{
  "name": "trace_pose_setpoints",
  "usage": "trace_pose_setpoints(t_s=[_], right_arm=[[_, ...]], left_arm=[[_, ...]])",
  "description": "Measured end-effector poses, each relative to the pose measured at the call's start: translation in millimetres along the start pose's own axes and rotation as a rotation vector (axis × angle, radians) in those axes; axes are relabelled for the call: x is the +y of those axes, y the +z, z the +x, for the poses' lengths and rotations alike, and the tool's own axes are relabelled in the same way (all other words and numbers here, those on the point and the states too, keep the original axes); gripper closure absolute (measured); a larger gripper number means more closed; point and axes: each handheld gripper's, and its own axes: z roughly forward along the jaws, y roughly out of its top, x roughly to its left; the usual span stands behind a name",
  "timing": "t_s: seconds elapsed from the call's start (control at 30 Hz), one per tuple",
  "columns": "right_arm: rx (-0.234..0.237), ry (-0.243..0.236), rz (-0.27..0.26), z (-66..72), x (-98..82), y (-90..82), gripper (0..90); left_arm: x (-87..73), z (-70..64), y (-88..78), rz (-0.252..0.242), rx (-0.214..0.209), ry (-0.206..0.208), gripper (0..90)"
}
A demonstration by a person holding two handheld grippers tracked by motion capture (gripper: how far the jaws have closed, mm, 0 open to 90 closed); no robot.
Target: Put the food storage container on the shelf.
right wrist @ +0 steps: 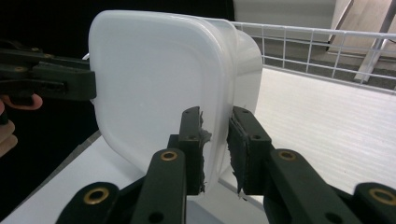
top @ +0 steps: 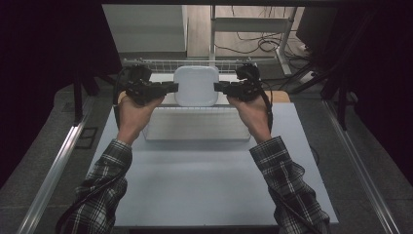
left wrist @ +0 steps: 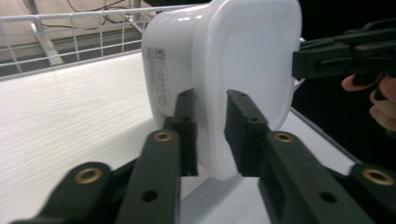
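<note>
Both grippers, left gripper [top: 171, 87] and right gripper [top: 220, 87], pinch opposite rims of the white tub [top: 196, 86], held above the wire basket [top: 146, 63]. Thin rim grips (slippery plastic) could let it twist loose.

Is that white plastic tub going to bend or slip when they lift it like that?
The white rounded plastic tub probably flexes a little: its thin translucent rim is pinched by the left hand-held gripper and the right hand-held gripper on opposite sides. It looks light, likely empty. The glossy plastic might slip, so holding both sides seems wise.
</note>
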Motion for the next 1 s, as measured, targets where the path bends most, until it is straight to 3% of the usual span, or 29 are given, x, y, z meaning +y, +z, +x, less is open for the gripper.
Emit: trace_pose_setpoints(t_s=[0.27, 0.47, 0.7, 0.87, 1.0], right_arm=[[-0.022, -0.021, 0.015, 3.0, 8.3, 8.6, 66.4], [-0.048, -0.038, 0.046, 2.9, 10.5, 15.9, 64.2], [-0.04, -0.025, 0.055, -1.4, 12.8, 19.1, 61.7], [-0.063, -0.042, 0.073, -0.3, 14.6, 24.9, 54.9], [-0.086, -0.045, 0.068, -0.8, 17.2, 28.6, 54.5]], left_arm=[[0.6, 4.2, 6.9, 0.015, 0.022, 0.01, 62.3], [0.2, 7.2, 13.4, 0.035, 0.049, 0.026, 62.8], [1.9, 11.0, 17.4, 0.036, 0.043, 0.008, 62.6], [5.1, 12.7, 21.4, 0.037, 0.057, 0.003, 57.4], [8.8, 18.6, 24.8, 0.024, 0.054, -0.03, 54.9]])
